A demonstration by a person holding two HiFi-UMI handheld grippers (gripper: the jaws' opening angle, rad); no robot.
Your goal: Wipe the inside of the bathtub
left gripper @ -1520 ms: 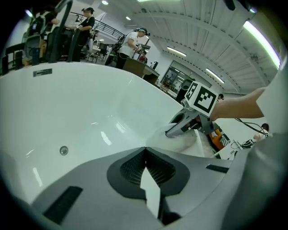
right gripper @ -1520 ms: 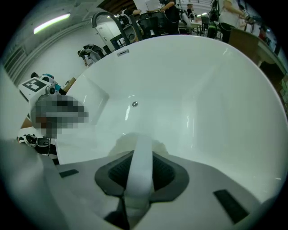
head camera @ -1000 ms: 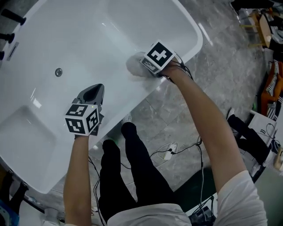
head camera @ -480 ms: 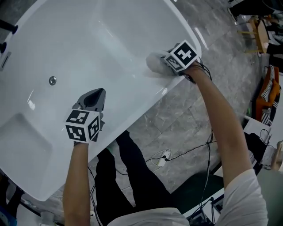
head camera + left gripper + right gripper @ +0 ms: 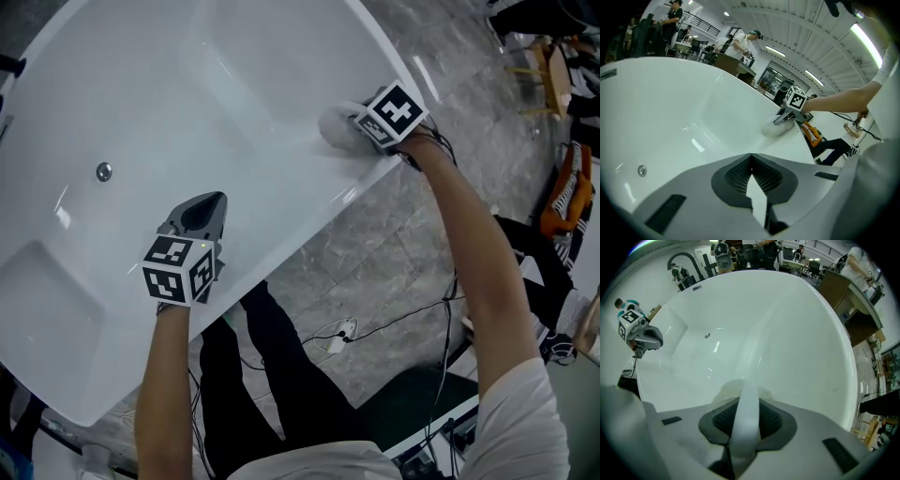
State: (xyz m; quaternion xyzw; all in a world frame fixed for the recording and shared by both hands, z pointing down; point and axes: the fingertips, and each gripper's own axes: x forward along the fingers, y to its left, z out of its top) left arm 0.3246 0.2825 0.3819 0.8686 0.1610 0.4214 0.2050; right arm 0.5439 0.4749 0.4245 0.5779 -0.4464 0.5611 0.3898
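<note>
My right claw [image 5: 362, 124] clamped on white cloth [image 5: 335, 127]; strip of it shows between jaws in right gripper view. Cloth pressed against inner wall of bathtub [image 5: 187, 84], well away from drain [image 5: 103, 172], up near rim at right end. My left claw [image 5: 206, 204] closed on nothing, over near rim, nearer drain. I judge cloth soft, light, floppy; likely to bunch and slide on slick enamel. Best hold: deep pinch on folded middle, wad left ahead of jaws so hard tips don't scrape tub.
</note>
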